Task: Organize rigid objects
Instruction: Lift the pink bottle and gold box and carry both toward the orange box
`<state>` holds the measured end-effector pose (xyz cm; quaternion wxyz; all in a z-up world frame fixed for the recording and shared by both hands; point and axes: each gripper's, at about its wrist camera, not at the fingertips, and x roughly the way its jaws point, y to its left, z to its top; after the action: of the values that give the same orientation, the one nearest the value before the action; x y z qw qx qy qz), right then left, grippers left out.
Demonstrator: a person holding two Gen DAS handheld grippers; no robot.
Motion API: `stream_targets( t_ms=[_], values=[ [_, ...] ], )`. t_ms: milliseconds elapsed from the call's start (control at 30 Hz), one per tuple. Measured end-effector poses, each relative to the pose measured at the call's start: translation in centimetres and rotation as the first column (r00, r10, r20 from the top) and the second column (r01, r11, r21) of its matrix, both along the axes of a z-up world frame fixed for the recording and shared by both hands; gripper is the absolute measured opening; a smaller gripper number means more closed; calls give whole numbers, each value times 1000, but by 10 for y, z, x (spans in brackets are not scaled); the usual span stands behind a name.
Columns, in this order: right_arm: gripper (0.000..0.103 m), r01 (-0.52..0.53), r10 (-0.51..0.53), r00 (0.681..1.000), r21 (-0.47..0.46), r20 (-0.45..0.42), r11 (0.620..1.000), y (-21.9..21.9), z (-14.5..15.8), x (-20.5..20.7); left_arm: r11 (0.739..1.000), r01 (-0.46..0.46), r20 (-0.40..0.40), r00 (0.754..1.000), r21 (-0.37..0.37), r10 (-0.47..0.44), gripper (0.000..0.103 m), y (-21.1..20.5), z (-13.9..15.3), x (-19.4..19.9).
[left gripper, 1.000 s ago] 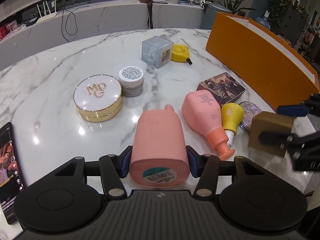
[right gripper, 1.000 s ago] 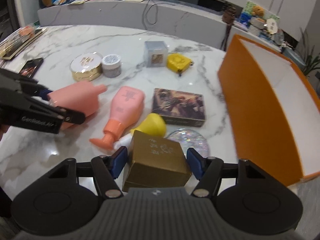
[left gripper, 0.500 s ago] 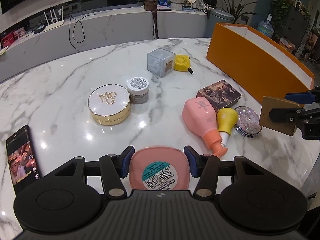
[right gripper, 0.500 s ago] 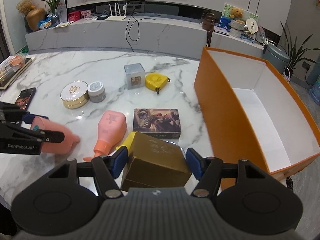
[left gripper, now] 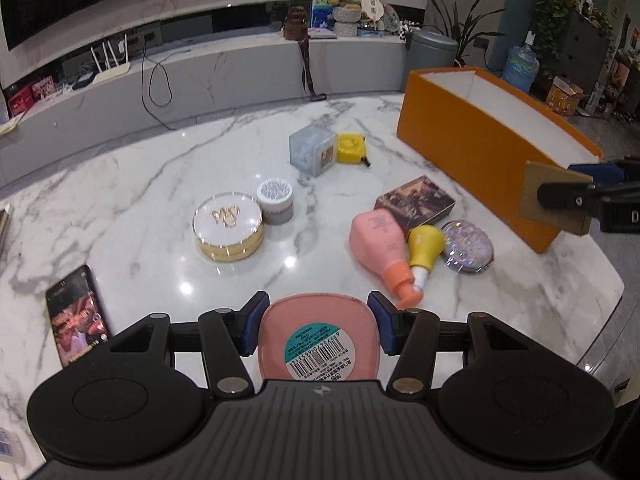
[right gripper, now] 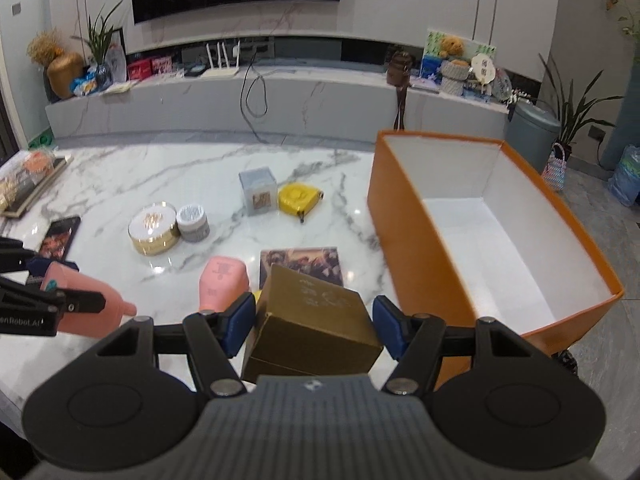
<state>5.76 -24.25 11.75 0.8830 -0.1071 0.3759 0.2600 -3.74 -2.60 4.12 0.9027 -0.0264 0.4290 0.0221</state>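
Pink bottle [left gripper: 318, 336] clenched in left gripper [left gripper: 318, 330], base w/ barcode sticker toward cam — was lying on marble table [left gripper: 140, 208] a sec ago, now lifted clear. Gold box [right gripper: 310, 322] gripped tight by right gripper [right gripper: 314, 326], also raised, close to orange bin [right gripper: 416, 240] wall. Bin empty. Both picks done — next, I'd judge, carry over rim & drop. Other items on table untouched.
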Motion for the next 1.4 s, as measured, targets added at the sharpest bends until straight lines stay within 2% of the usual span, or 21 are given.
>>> stream_targets(
  t_ms=[300, 467, 600, 900, 1133, 1400],
  values=[
    [64, 15, -20, 997, 72, 68, 997, -24, 47, 14, 1000, 20, 53, 998, -3, -20, 62, -20, 57, 20],
    [64, 48, -57, 995, 115, 80, 992, -46, 62, 42, 998, 56, 88, 995, 10, -56, 62, -46, 86, 53],
    [64, 99, -112, 990, 134, 88, 986, -65, 65, 71, 996, 89, 110, 990, -7, -87, 62, -70, 97, 87],
    [64, 213, -217, 976, 105, 28, 971, -102, 40, 125, 980, 196, 90, 977, -9, -195, 62, -132, 88, 170],
    [64, 263, -263, 965, 63, -14, 963, -125, 13, 152, 967, 252, 132, 960, -25, -246, 62, -165, 84, 215],
    [64, 309, -308, 950, 27, -56, 951, -137, -11, 179, 968, 241, 114, 966, -71, -232, 62, -195, 63, 255]
  ],
)
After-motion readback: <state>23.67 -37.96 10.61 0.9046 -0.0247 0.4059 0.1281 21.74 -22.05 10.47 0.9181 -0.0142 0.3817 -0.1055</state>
